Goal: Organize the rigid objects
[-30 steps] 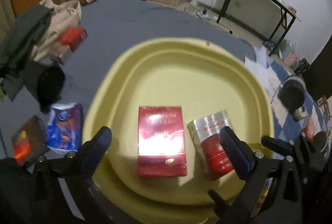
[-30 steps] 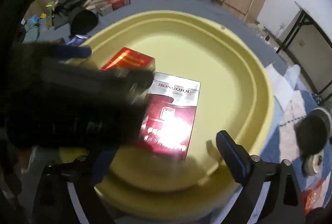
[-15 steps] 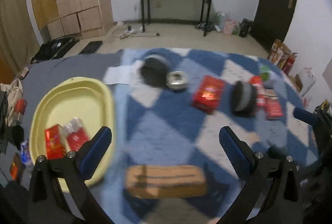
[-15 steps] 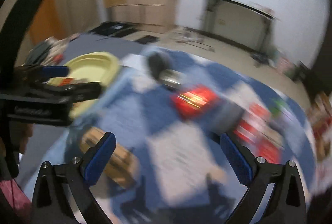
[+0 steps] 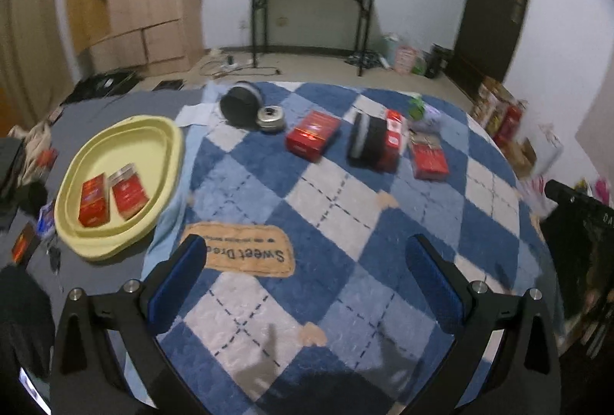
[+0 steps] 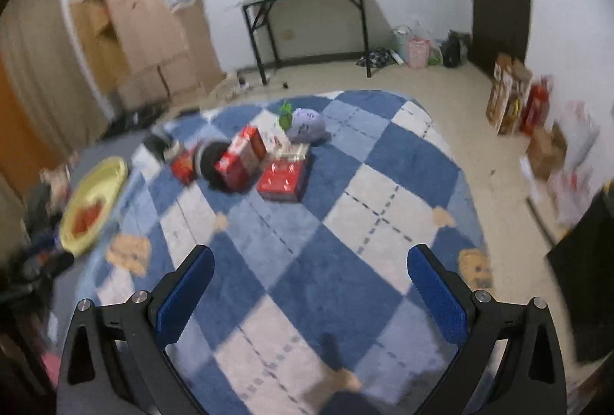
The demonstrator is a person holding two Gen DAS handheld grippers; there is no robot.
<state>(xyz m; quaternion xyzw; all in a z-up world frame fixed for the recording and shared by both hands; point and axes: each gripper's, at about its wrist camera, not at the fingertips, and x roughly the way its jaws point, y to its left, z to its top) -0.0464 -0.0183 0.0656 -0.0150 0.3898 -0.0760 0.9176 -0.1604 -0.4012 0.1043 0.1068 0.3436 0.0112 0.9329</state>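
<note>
On the rug (image 5: 345, 215), "Sweet Dre…" label (image 5: 245, 253); both tools (image 5: 307, 284) (image 6: 307, 284) spread, empty.

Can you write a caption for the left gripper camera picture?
Open left gripper above a blue checkered rug; two red boxes lie in the yellow tray.

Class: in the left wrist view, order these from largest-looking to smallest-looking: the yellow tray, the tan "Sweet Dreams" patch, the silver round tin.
1. yellow tray
2. tan patch, though it lies nearer the camera
3. silver round tin
</note>
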